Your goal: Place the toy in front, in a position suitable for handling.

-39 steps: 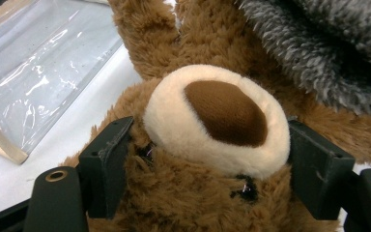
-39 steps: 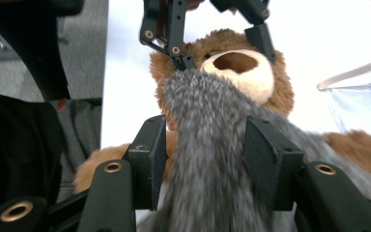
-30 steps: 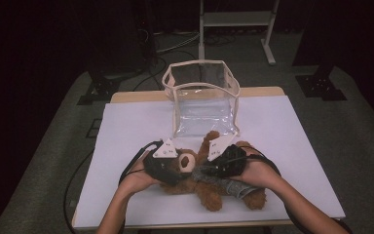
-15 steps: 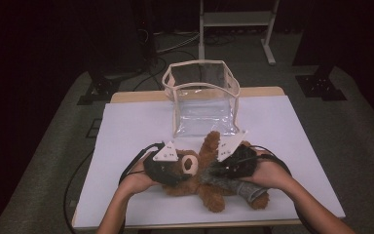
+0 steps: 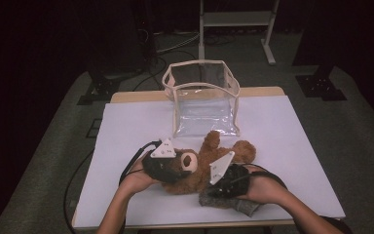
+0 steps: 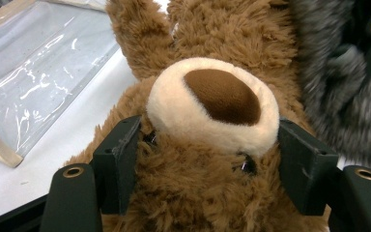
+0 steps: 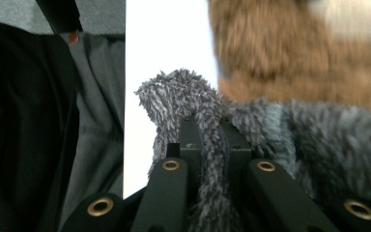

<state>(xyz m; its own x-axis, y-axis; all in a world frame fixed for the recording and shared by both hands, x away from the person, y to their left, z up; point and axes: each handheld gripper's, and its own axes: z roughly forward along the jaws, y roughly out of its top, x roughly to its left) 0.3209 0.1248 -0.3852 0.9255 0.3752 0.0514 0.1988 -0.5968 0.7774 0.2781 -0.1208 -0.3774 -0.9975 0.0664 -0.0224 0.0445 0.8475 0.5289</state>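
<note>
Near the front edge of the counter [image 5: 292, 146], the brown teddy bear [image 5: 209, 163] lies on its back, head toward your left, one paw raised toward the clear bag [image 5: 202, 100] that stands open just behind it. Your left claw [image 5: 168, 168] is clamped on the bear's head: in the left gripper view the two jaws press into the fur either side of the muzzle [image 6: 212, 106], at eye level. Your right claw [image 7: 207, 145] is pinched together on a fold of the grey fuzzy fabric [image 7: 290, 140] at the bear's lower body; can't tell from these views whether it's a garment on the bear or a separate piece.

Judging by the layout, the step is lifting the bear w/ both claws and getting it into the bag. To do it well:

- Keep both clamps firm; plush squashes, so a slack grip on the head may slide off over the muzzle.
- The right claw has only a thin tuft. If the fabric isn't fixed to the bear, it'll peel away rather than lift the body, so raise slowly and watch whether the legs follow.
- Lift both ends together, level, high enough to clear the bag's rim.
- The bag is soft-walled and unheld, so come down from above, not sideways, or you'll push it over.
- Lead w/ one end, prob. the legs, since the mouth looks barely wider than the bear.
</note>
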